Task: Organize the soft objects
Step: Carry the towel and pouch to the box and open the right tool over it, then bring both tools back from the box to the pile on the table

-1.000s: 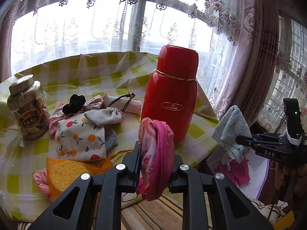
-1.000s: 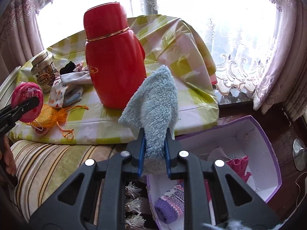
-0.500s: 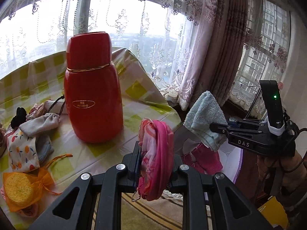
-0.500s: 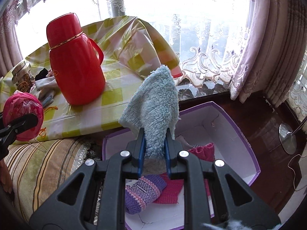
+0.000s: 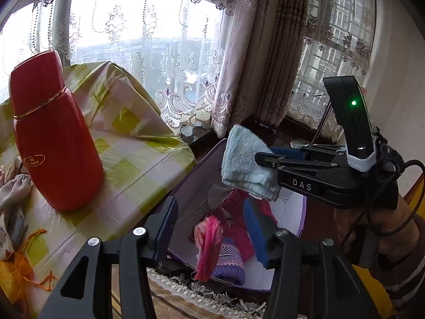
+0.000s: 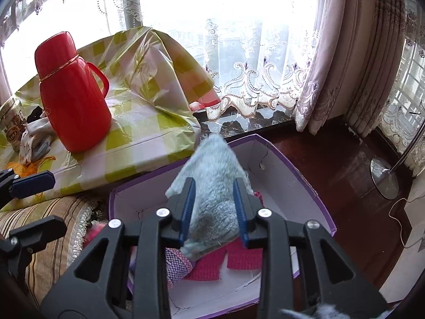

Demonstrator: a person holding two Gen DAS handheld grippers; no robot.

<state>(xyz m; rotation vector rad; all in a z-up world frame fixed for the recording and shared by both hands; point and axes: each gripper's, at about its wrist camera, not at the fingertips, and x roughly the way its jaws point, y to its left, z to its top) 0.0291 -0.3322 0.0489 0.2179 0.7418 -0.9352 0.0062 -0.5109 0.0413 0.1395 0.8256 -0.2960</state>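
My left gripper (image 5: 209, 226) is open over the purple-edged white box (image 5: 300, 220). The pink cloth (image 5: 208, 242) hangs loose between its spread fingers, dropping toward the box. My right gripper (image 6: 213, 202) has its jaws spread apart, and the light blue fluffy cloth (image 6: 213, 186) lies loosely between them over the box (image 6: 279, 164). That cloth also shows in the left wrist view (image 5: 244, 164). Pink knitted pieces (image 6: 239, 257) and a purple striped sock (image 5: 228, 263) lie in the box.
A red thermos (image 5: 53, 138) stands on the green-checked tablecloth (image 5: 138, 159) to the left, with small cloth items (image 6: 34, 141) and an orange pouch (image 5: 16, 273) beside it. A striped cushion (image 6: 53, 228) borders the box. A lamp base (image 6: 385, 178) stands on the dark floor.
Both grippers moved right over the box and opened. The pink cloth has slipped from the left gripper's grip, and the right jaws have spread around the blue cloth.
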